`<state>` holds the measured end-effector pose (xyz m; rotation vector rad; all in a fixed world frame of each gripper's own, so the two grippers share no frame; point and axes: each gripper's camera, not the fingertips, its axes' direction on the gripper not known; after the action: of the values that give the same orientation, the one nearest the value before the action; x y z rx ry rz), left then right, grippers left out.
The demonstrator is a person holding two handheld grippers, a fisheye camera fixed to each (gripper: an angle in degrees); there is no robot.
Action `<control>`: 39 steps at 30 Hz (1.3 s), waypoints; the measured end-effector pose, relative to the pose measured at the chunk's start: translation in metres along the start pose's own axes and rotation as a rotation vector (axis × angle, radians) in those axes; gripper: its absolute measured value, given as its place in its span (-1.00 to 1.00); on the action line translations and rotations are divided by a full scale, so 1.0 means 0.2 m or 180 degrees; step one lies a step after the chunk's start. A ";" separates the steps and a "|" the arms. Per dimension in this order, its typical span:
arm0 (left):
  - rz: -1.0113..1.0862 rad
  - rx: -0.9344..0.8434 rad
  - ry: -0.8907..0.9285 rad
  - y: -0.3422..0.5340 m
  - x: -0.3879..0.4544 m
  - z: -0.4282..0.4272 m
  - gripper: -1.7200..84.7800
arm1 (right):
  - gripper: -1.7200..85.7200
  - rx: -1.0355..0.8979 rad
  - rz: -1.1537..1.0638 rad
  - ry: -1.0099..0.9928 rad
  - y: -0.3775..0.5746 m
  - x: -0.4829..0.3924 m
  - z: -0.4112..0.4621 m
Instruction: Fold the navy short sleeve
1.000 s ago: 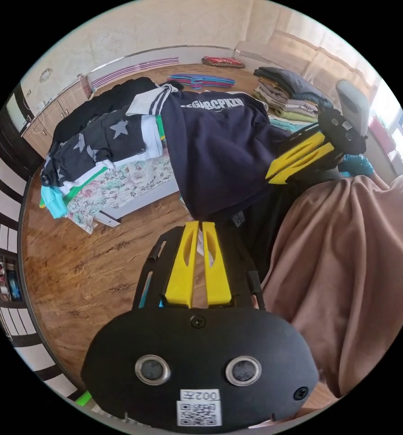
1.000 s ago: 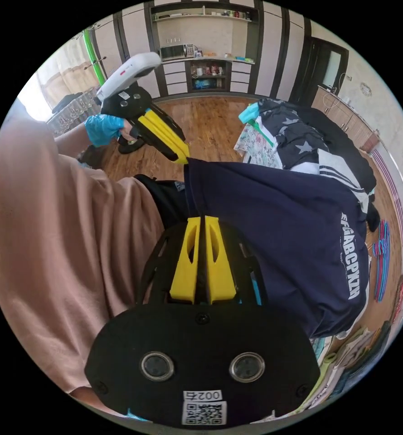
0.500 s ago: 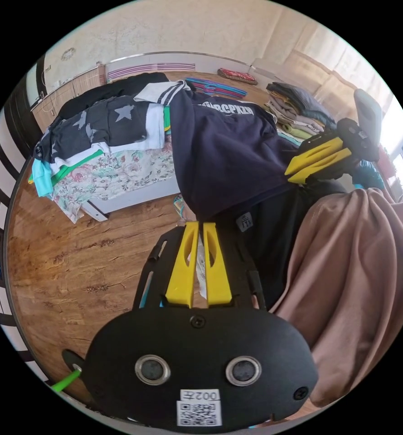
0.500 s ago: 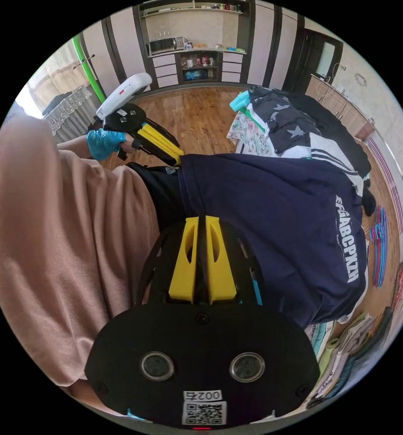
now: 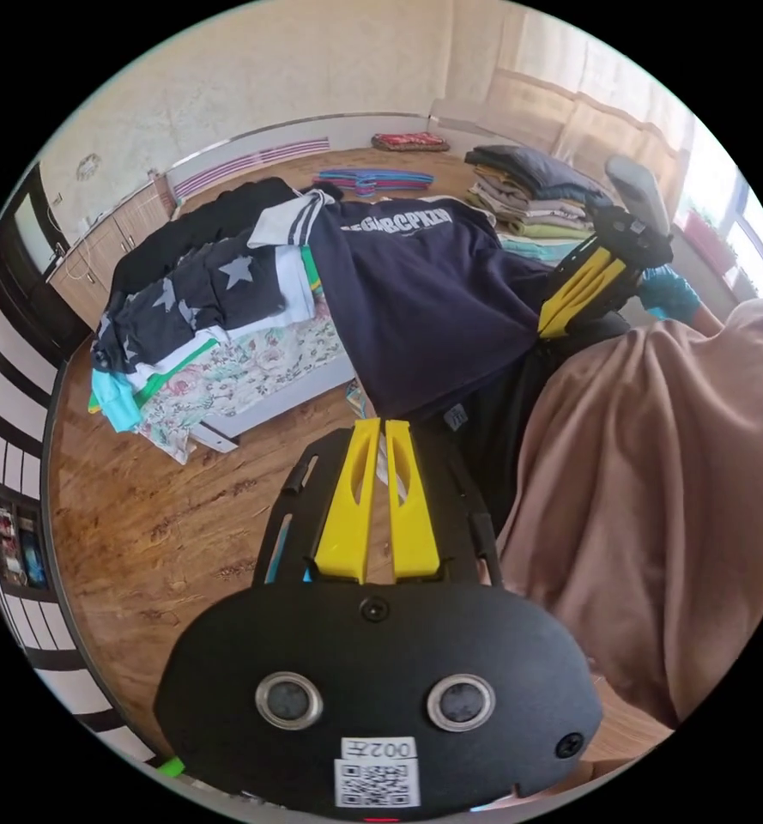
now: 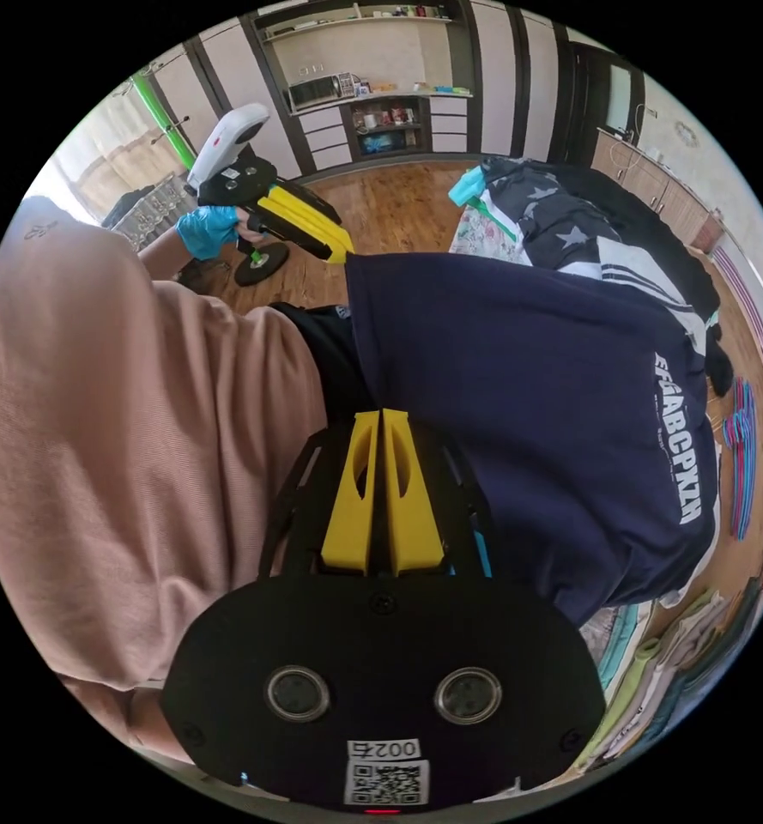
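The navy short sleeve shirt point(image 5: 415, 283) with white lettering hangs stretched between both grippers, its far end draped over the clothes pile. My left gripper point(image 5: 379, 423) is shut on one corner of its near edge, a white tag between the jaws. In the right gripper view the left gripper point(image 6: 341, 254), held by a blue-gloved hand point(image 6: 205, 232), pinches that same corner. My right gripper point(image 6: 379, 415) is shut on the other corner of the navy shirt point(image 6: 553, 386); the left gripper view shows the right gripper point(image 5: 546, 330) at that spot.
A pile with a star-print top point(image 5: 201, 287) and floral cloth point(image 5: 252, 369) lies on a low platform. Folded clothes point(image 5: 535, 193) and hangers point(image 5: 372, 178) lie on the wooden floor point(image 5: 141, 515). The person's tan garment point(image 6: 124, 412) is close by. A shelf unit point(image 6: 381, 94) stands at the back.
Both grippers stay shut on the shirt. The two hands have drawn slightly farther apart, so the held edge looks tauter. Both cameras have shifted a little.
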<state>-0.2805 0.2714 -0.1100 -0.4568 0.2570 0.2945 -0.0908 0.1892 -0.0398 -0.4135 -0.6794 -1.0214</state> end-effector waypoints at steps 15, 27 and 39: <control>-0.0307 0.0099 -0.0138 -0.02 -0.08 -0.03 -0.98 | -0.82 0.0294 0.1499 0.0776 0.93 0.17 -0.41; -0.0383 -0.0063 -0.0229 -0.08 -0.10 0.00 -0.98 | -0.77 0.0578 0.2696 0.0855 1.63 0.07 -0.42; -0.0512 -0.0067 -0.0300 -0.13 -0.13 -0.01 -0.98 | -0.90 0.1118 0.3348 0.0558 1.89 0.10 -0.33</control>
<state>-0.2955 0.2424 -0.0935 -0.4803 0.1244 0.1610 0.2701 0.3145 -0.0763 -0.2999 -0.3733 0.0640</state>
